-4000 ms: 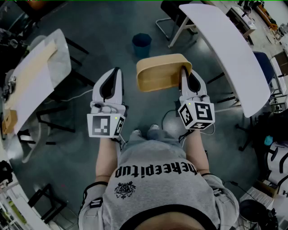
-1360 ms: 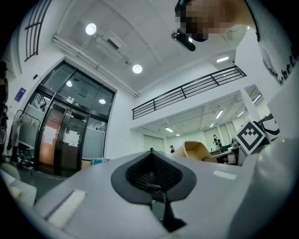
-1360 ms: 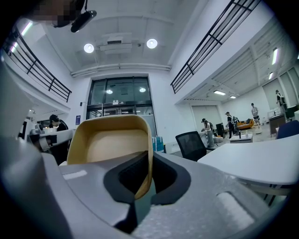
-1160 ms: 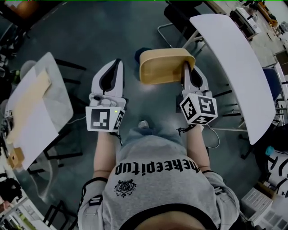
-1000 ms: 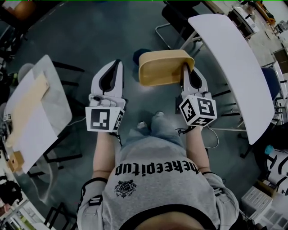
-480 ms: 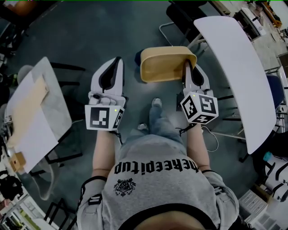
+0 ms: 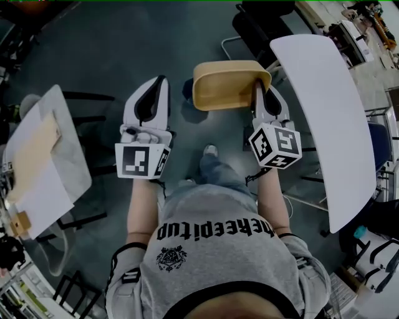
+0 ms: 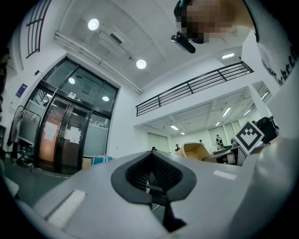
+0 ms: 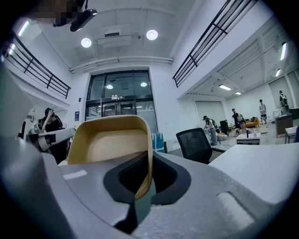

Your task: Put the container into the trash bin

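Note:
The container [image 7: 227, 85] is a tan, rounded-rectangular tub held on its side above the floor. My right gripper [image 7: 257, 92] is shut on its right rim. In the right gripper view the tub's wall [image 9: 112, 140] runs down between the jaws of the right gripper [image 9: 145, 173]. My left gripper [image 7: 161, 84] hangs to the tub's left, apart from it, shut with nothing in it; its tips [image 8: 152, 154] meet. A dark blue shape [image 7: 186, 88] peeks out at the tub's left edge, probably the trash bin, mostly hidden.
A long white table [image 7: 324, 112] curves along the right, with a black office chair [image 7: 262, 19] at its far end. A table with paper and cardboard [image 7: 43, 156] stands at the left. The person's foot [image 7: 210, 151] is on the grey floor below the grippers.
Both grippers and the tub have travelled forward across the floor with the walking person. The blue bin, plainly seen ahead earlier, has slid almost wholly under the tub. The grip is unchanged.

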A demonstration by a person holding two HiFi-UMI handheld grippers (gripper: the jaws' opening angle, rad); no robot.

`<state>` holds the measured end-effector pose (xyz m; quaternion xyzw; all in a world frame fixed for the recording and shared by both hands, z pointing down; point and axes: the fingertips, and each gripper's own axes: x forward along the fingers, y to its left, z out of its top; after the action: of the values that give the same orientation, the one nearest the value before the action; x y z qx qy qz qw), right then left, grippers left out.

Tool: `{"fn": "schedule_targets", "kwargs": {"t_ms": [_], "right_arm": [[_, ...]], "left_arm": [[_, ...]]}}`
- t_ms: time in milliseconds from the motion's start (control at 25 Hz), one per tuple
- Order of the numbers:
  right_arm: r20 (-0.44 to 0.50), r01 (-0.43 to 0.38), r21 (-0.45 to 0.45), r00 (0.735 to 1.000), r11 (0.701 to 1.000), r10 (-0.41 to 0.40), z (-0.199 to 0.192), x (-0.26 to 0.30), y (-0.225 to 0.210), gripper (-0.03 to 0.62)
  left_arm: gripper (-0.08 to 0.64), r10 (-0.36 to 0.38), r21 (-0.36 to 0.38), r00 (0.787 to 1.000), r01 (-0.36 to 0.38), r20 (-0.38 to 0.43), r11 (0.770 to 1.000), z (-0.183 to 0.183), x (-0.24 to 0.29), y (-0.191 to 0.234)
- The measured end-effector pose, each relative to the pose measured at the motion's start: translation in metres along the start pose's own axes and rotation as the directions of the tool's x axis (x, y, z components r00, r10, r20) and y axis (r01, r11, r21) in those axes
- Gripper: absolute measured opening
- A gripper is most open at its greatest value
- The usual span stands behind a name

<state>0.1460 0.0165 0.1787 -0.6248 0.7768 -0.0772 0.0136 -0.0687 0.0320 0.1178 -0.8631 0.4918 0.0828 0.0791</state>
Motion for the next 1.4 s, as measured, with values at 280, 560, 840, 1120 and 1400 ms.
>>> {"fn": "schedule_targets", "kwargs": {"t_ms": [280,560,840,1120,1400], "right_arm": [[-0.016,-0.048,0.013,0.999,0.999,0.049,0.003,0.036,-0.023,0.008],[-0.025,-0.094,0.023,0.995,0.995,0.095,0.001,0.057,-0.038,0.008],[-0.063,-0.103,0.034,0.992,0.994,0.105,-0.011,0.07,-0.049,0.008],[-0.113,-0.089,0.025,0.989,0.996,0.091,-0.026,0.089,-0.049,0.008],[-0.174,-0.051,0.022,0.983,0.998,0.054,-0.044,0.115,-0.051,0.008]], "left_arm": [[0.018,0.057,0.012,0.998,-0.057,-0.018,0.998,-0.005,0.029,0.001],[0.018,0.096,0.026,0.995,-0.095,-0.014,0.995,-0.001,0.045,-0.006],[0.018,0.111,0.04,0.993,-0.109,-0.034,0.993,-0.005,0.055,-0.01],[0.018,0.115,0.036,0.991,-0.113,-0.061,0.993,-0.017,0.063,0.003],[0.018,0.103,0.013,0.991,-0.102,-0.089,0.995,-0.033,0.076,0.023]]}}
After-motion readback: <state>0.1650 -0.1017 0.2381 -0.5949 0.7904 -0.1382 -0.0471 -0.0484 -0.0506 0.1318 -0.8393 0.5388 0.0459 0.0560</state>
